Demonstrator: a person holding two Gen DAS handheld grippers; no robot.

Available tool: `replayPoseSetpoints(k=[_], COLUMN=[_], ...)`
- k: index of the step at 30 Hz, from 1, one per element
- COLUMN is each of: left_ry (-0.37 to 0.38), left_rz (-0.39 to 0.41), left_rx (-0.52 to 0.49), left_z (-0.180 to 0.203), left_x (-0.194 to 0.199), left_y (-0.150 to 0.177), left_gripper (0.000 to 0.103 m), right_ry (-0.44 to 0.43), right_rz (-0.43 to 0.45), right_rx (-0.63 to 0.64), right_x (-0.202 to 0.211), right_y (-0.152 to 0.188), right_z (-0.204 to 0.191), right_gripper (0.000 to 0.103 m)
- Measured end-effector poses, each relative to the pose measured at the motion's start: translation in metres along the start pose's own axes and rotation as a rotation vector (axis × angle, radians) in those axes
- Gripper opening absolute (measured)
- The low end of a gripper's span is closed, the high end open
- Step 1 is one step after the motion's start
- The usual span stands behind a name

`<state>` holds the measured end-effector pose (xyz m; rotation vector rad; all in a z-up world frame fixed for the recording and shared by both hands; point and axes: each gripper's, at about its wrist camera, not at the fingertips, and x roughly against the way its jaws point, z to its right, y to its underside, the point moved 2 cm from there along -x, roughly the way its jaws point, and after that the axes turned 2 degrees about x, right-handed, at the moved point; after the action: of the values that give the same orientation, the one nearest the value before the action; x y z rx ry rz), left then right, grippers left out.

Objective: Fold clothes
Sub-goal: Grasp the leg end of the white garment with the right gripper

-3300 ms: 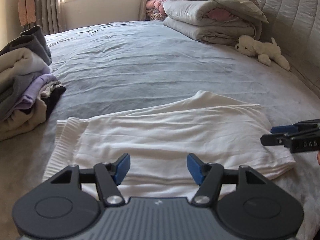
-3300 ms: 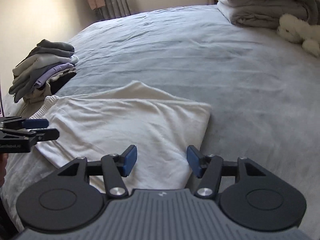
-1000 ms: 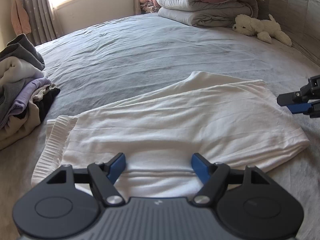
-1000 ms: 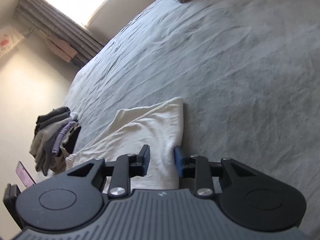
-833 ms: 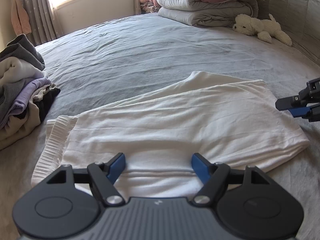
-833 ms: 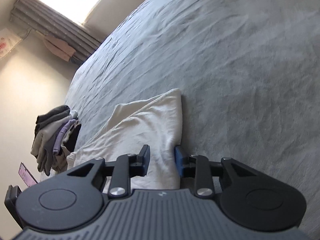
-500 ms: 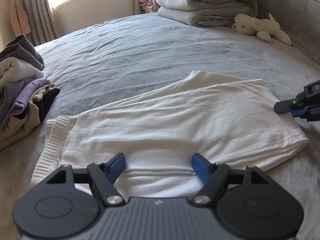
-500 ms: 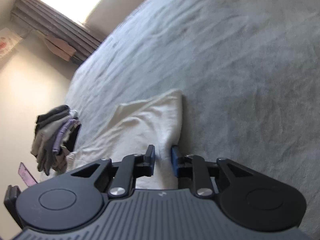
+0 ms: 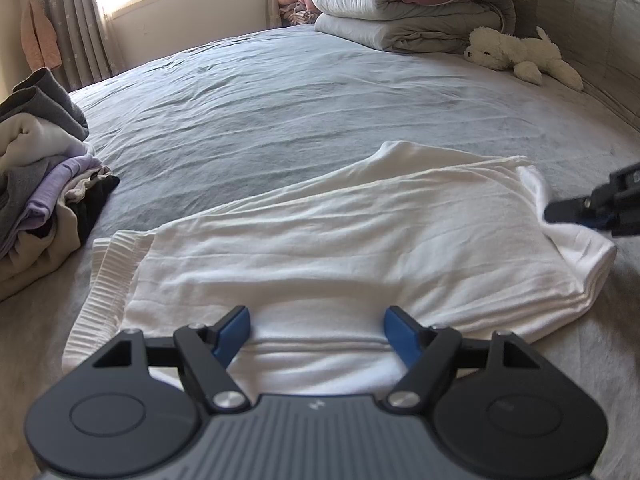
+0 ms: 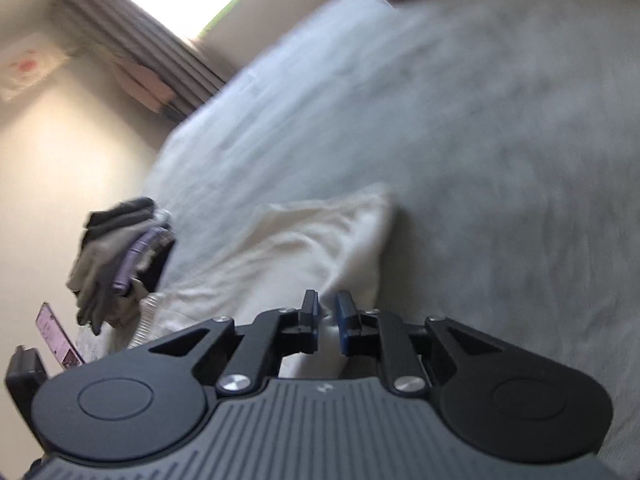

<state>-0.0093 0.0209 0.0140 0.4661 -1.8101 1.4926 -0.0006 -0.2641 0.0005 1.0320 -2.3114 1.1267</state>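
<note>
A white folded garment (image 9: 340,236) lies flat on the grey bed, its ribbed hem at the left. My left gripper (image 9: 318,330) is open and hovers over the garment's near edge, touching nothing. My right gripper (image 10: 328,312) is shut on the garment's right end (image 10: 320,256) and lifts that edge a little. It also shows in the left wrist view (image 9: 576,210) at the far right, pinching the raised cloth. The right wrist view is blurred by motion.
A stack of folded clothes (image 9: 40,176) sits at the bed's left edge, also in the right wrist view (image 10: 120,256). Folded duvets (image 9: 400,12) and a white plush dog (image 9: 524,56) lie at the far end. Grey sheet (image 9: 300,92) stretches between.
My right gripper closed on the garment's right end and began lifting it, so that corner now stands up. The left gripper has stayed still and open.
</note>
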Motion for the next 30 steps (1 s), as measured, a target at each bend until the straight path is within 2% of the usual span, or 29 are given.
replayPoseSetpoints(k=[3,6,11,14,15,18,23,29,30], left_ry=[0.001,0.004,0.005,0.004,0.005,0.006,0.003,0.009,0.011], left_rz=[0.0,-0.002,-0.005,-0.006,-0.006,-0.005,0.003,0.007,0.005], left_rx=[0.0,0.001,0.002,0.001,0.001,0.0,-0.002,-0.004,-0.003], left_z=[0.0,-0.001,0.0,0.0,0.0,0.0,0.0,-0.001,-0.002], left_x=[0.0,0.0,-0.001,-0.001,-0.001,-0.001,-0.001,0.0,0.0], left_y=[0.0,0.0,0.0,-0.001,0.0,0.0,0.001,0.004,0.004], left_gripper=[0.076,0.076,0.077,0.077,0.077,0.077,0.077,0.078,0.078], right_ry=[0.008,0.015,0.014,0.023,0.02,0.029,-0.036,-0.055,-0.066], right_rz=[0.007,0.017,0.031,0.038,0.041,0.047,0.077,0.1,0.106], right_rx=[-0.043,-0.075,-0.103,-0.111,-0.122,-0.182,-0.329,-0.329,-0.344], right_x=[0.002,0.011,0.019,0.013,0.012,0.008,0.0,-0.006,-0.003], right_y=[-0.001,0.002,0.015,0.016,0.016,0.018,0.014,0.003,0.004], right_z=[0.007,0.013,0.012,0.011,0.014,0.027,0.044,0.046,0.048], right_gripper=[0.02,0.046,0.046,0.042,0.037,0.006,0.006,0.006,0.01])
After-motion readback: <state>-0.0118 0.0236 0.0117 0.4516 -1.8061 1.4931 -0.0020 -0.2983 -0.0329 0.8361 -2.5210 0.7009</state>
